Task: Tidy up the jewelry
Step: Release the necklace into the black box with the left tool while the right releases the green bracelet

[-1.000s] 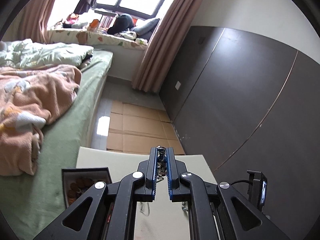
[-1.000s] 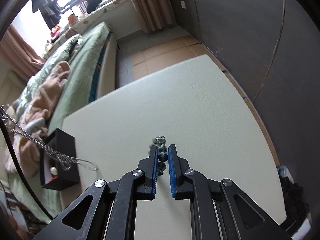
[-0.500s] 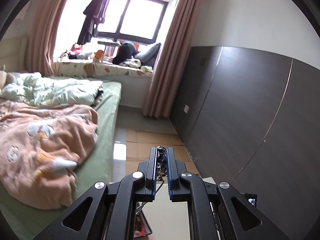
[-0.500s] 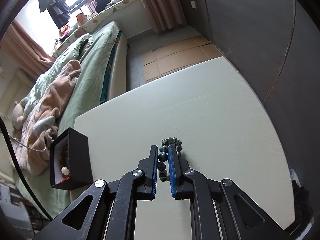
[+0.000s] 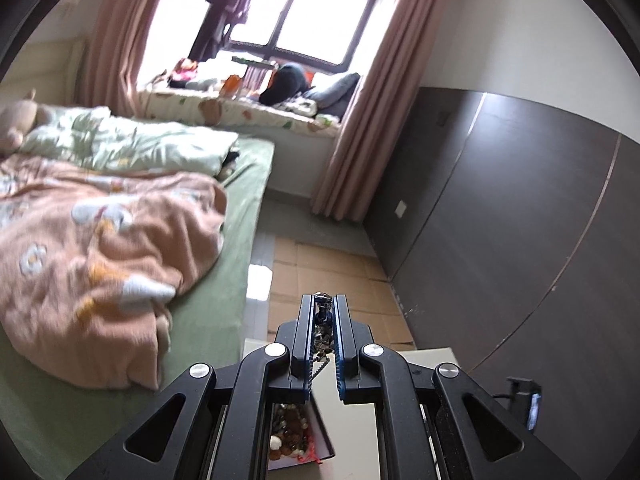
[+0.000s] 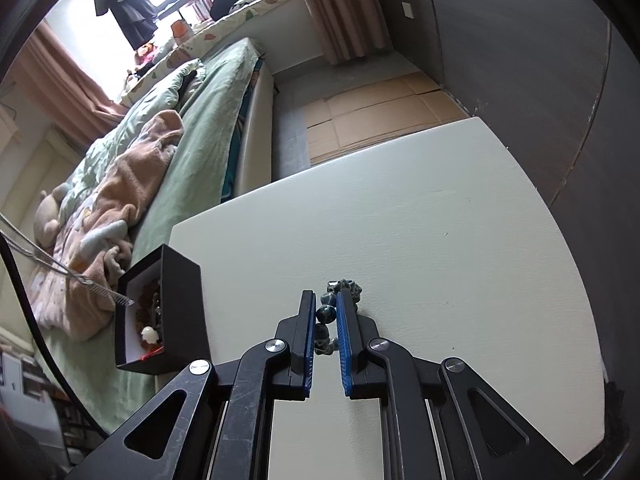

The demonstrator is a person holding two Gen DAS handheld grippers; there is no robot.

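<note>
L hand-held gripper [image 5: 324,304] | clamps chain [image 5: 322,322], end hidden | box [image 5: 298,436] cut off

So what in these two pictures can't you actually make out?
- Left wrist view: the left tongs clamp a silver chain; its pendant or clasp is hidden between the pads.
- Left wrist view: the black box is mostly covered by the tongs' frame.
- Right wrist view: the dark bead bracelet is partly behind the right tongs.
- Right wrist view: the box's contents are too small to identify.
</note>
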